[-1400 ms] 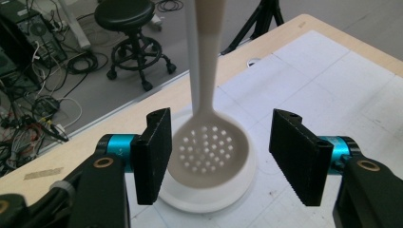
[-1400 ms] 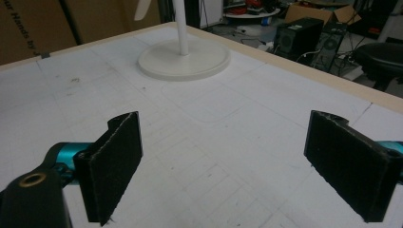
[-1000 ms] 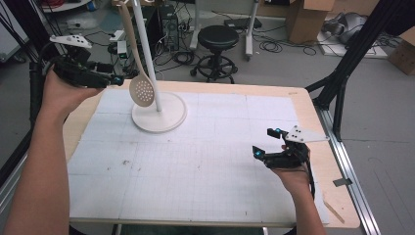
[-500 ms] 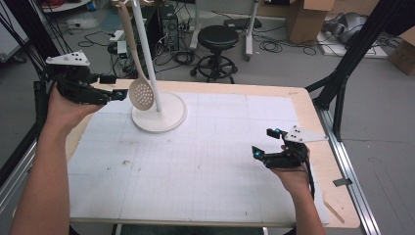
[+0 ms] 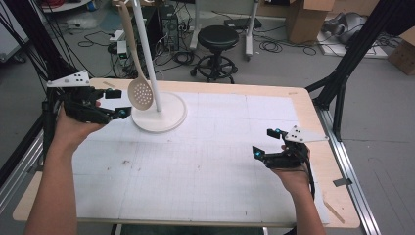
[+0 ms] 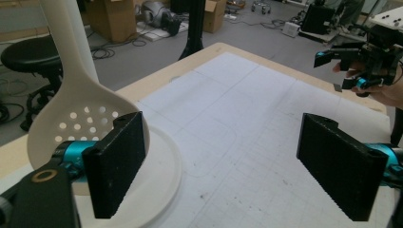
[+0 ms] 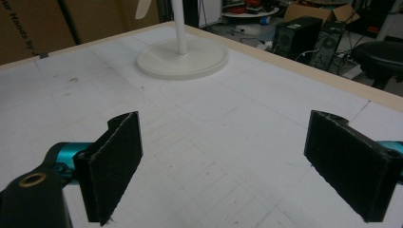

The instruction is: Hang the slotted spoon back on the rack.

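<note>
Lowered and let go since a second ago, the slotted spoon (image 5: pixel 139 73) hangs upright from the white stand (image 5: pixel 159 113), bowl just beside the left tongs (image 5: pixel 117 103), newly spread and empty; right tongs (image 5: pixel 264 142) spread, well apart over the surface (image 5: pixel 205 166).

One piece of print can be read: black letters on the brown cardboard box (image 7: pixel 28 28) at about ten o'clock in the right gripper view, reading "Hands by" with the rest cut off at the picture's edge. Nothing else carries a legible label, number or sign.
</note>
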A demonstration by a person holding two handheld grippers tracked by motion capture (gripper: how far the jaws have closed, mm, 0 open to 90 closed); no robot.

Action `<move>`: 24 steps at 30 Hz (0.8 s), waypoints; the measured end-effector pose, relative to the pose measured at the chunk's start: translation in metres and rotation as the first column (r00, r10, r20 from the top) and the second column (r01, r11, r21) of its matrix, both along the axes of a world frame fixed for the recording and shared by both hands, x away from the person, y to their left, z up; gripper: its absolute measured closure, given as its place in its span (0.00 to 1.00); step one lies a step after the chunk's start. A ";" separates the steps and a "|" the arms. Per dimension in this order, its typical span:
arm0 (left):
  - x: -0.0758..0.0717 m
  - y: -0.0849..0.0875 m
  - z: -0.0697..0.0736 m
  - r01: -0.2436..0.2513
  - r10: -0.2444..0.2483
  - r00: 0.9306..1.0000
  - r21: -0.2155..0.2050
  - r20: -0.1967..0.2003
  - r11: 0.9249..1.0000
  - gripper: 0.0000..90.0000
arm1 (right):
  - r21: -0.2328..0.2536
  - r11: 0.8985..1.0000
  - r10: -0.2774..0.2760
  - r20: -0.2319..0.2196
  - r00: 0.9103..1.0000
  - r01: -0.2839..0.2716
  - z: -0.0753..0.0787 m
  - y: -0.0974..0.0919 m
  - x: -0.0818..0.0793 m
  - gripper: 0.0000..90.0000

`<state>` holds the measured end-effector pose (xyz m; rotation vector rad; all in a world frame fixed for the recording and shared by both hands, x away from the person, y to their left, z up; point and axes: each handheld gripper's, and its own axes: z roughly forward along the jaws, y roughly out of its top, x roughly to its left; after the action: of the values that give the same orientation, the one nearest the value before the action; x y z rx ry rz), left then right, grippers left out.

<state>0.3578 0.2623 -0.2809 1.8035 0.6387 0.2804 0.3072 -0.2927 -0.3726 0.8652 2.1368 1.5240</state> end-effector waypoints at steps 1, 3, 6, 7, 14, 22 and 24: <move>-0.001 0.000 -0.004 0.009 -0.009 1.000 -0.007 0.003 1.000 0.18 | 0.001 1.000 0.002 -0.002 1.000 -0.002 0.000 0.000 0.000 0.13; -0.004 -0.001 -0.012 0.032 -0.032 0.999 -0.027 0.003 0.999 0.18 | -0.002 1.000 0.001 -0.005 1.000 -0.001 -0.001 0.001 0.000 0.13; -0.010 -0.003 -0.022 0.058 -0.057 0.998 -0.051 0.011 0.997 0.17 | -0.006 1.000 0.006 -0.006 1.000 -0.006 -0.002 0.002 0.001 0.13; -0.011 -0.004 -0.025 0.061 -0.061 0.998 -0.047 0.017 0.997 0.16 | -0.005 1.000 0.009 -0.003 1.000 -0.009 -0.002 0.002 0.001 0.13; -0.018 -0.007 -0.047 0.090 -0.089 0.996 -0.054 0.022 0.995 0.11 | -0.005 1.000 0.012 -0.007 1.000 -0.012 -0.003 0.003 0.002 0.13; -0.022 -0.010 -0.070 0.084 -0.084 0.996 -0.045 0.001 0.995 0.07 | -0.003 1.000 0.014 -0.010 1.000 -0.014 -0.004 0.002 0.003 0.13; -0.023 -0.011 -0.072 0.082 -0.081 0.997 -0.048 0.008 0.996 0.07 | -0.002 1.000 0.014 -0.013 1.000 -0.014 -0.005 0.002 0.003 0.13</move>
<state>0.3345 0.2513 -0.3530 1.7770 0.5613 0.2141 0.3100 -0.2907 -0.3775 0.8628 2.1578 1.5264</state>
